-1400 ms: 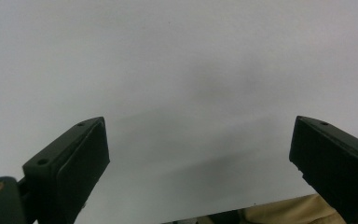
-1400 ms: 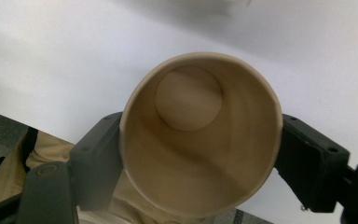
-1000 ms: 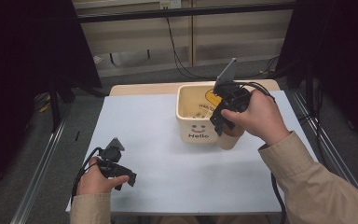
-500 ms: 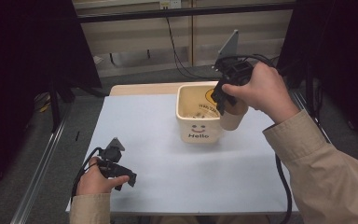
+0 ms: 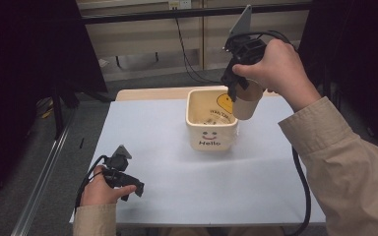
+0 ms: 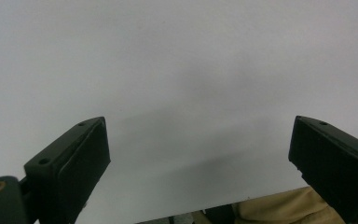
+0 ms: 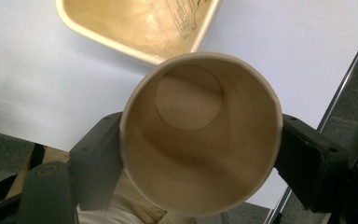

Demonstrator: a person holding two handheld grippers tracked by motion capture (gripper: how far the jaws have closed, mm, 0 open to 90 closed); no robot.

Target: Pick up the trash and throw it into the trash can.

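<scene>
The paper cup (image 7: pixel 200 135) is clamped between the right tongs (image 5: pixel 240 91) and held aloft, empty, over the container (image 5: pixel 211 120) near the bench's (image 5: pixel 177 196) far edge. The emptying looks finished; setting down remains. The left tongs (image 5: pixel 128 187), spread apart, rest idle at the near-left corner.

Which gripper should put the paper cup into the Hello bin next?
Right. The right gripper already clamps the paper cup by its sides, lifted at the far right corner of the bin. The left gripper rests open on the table near the front left edge, holding nothing, well apart from the bin.
</scene>
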